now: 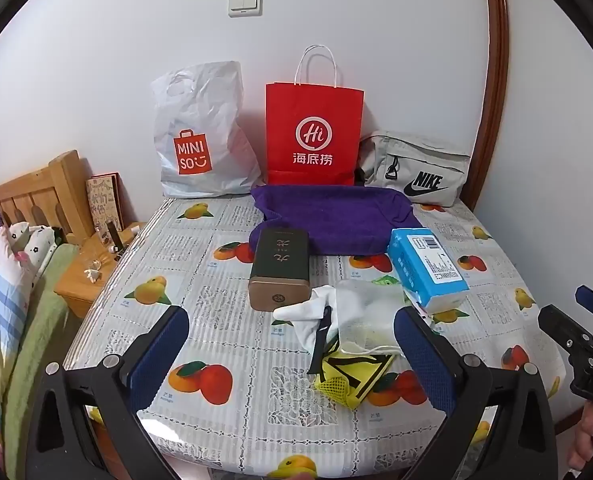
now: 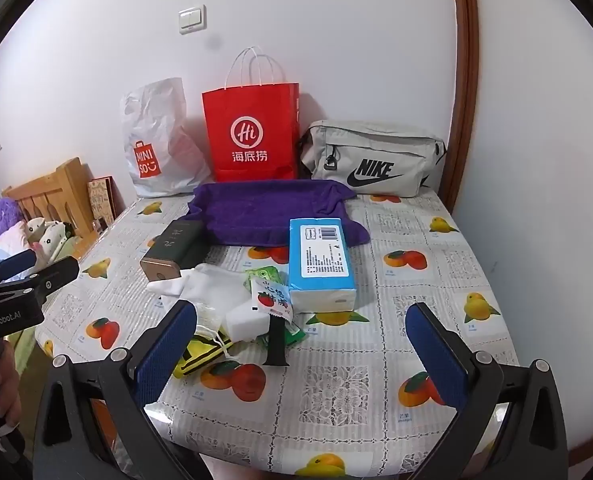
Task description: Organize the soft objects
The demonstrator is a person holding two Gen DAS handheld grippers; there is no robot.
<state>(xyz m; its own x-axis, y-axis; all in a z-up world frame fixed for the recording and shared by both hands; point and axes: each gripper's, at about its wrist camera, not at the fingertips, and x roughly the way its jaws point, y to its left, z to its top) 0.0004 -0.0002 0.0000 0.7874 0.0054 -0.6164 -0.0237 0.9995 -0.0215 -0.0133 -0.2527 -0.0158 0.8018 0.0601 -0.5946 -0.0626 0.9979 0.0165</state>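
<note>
Purple terry towel [image 2: 264, 216] spread loosely at back of tabletop [image 2: 336, 380], just before three bags against wall: crinkled white plastic shopping bag [image 2: 156, 148], red paper carrier bag [image 2: 252, 136], grey fabric waist bag [image 2: 372, 156]. Nearer, at mid-tabletop, heap of small soft goods: white cloth piece [image 1: 308, 312], translucent drawstring pouch [image 1: 368, 316], yellow mesh bag [image 1: 348, 380], black strap [image 2: 276, 340] on top. Blue-wrapped tissue pack [image 2: 320, 260] just right of heap; dark green tin with gold end [image 1: 280, 272] just left, its far end on the towel edge. Nothing visibly sorted or bagged; judged as start of task, all soft items left to gather.

Left gripper [image 1: 292, 360] low over near edge, jaws spread wide, empty, heap between and beyond them. Right gripper [image 2: 300, 356] likewise spread, empty, nothing touched.
</note>
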